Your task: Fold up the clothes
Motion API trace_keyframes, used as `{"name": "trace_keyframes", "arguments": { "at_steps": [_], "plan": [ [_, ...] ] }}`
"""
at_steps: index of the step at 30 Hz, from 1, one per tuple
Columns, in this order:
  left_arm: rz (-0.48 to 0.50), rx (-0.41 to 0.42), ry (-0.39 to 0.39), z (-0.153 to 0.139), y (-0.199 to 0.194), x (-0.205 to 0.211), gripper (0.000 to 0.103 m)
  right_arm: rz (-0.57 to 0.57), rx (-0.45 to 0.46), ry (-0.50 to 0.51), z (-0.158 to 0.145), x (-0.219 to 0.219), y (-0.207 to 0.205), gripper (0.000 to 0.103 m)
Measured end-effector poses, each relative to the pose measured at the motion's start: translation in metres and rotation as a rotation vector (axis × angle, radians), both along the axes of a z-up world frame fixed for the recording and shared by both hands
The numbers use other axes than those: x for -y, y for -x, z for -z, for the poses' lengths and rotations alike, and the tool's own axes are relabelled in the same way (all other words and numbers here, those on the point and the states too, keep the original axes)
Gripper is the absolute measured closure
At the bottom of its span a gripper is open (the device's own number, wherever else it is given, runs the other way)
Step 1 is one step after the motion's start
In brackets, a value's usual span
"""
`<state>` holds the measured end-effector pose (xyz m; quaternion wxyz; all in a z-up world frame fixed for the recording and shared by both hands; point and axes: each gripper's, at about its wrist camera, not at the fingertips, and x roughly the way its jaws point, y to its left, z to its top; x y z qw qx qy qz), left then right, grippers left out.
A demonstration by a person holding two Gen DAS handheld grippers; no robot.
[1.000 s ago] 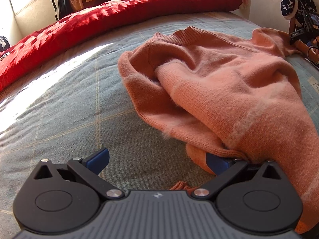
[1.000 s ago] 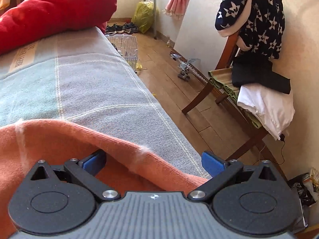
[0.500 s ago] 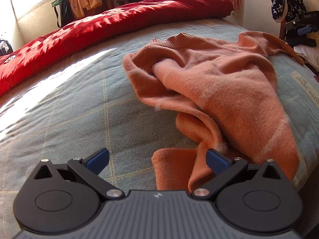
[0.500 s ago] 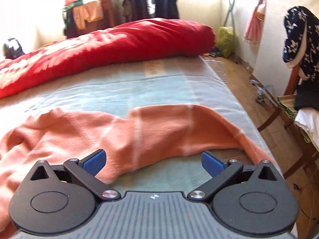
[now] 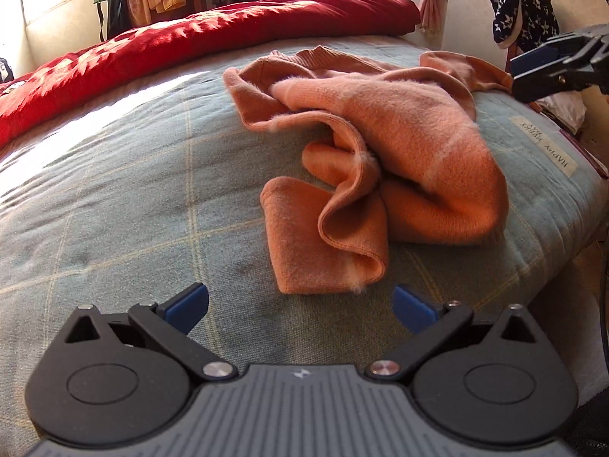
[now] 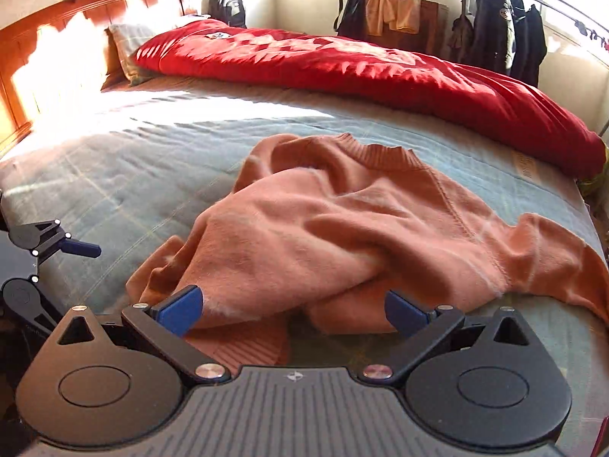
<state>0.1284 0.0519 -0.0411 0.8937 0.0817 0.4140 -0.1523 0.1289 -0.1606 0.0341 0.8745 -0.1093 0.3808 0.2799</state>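
Red duvet [image 6: 380, 72] rolled along the far side of a bed [image 6: 133, 175] with grey-green checked cover, wooden headboard [image 6: 57, 38], dark jackets [image 6: 506, 38] hanging by the window

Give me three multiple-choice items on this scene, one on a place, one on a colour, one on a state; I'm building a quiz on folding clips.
1. Where does the sweater lie?
A. on the chair
B. on the bed
C. on the floor

2. What colour is the duvet along the far side of the bed?
A. red
B. white
C. green

3. How do the left tongs and right tongs stand?
A. both shut on the sweater
B. one shut, one open
C. both open, holding nothing

Answers:
1. B: both views show the sweater crumpled on the grey-green checked cover of the bed.
2. A: the long bundle beyond the sweater is bright red in both views.
3. C: each pair's blue tips stand wide apart, with no cloth pinched between them.
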Motion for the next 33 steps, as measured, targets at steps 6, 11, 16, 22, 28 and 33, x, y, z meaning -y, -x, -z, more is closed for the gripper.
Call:
{"name": "trace_keyframes", "arguments": {
  "at_steps": [6,11,16,22,28,33],
  "plan": [
    [0.002,-0.071,0.029,0.03,-0.007,-0.006,0.001,0.1,-0.059,-0.018,0.048,0.007,0.017,0.0],
    [0.002,-0.055,0.028,0.04,-0.007,-0.007,0.001,0.232,-0.102,-0.058,0.078,0.03,0.025,0.0],
    [0.014,-0.025,0.034,0.043,-0.002,-0.009,0.001,0.341,-0.159,-0.119,0.102,0.055,0.034,0.0],
    [-0.009,-0.015,0.004,0.034,-0.002,-0.004,0.001,0.389,-0.188,-0.146,0.118,0.069,0.044,0.0],
    [-0.011,0.078,-0.021,-0.001,-0.008,-0.007,0.001,0.402,-0.173,-0.181,0.106,0.071,0.043,0.0],
    [0.017,0.135,-0.008,-0.021,-0.021,0.001,0.001,0.396,-0.146,-0.197,0.094,0.072,0.05,0.0]
  ]
}}
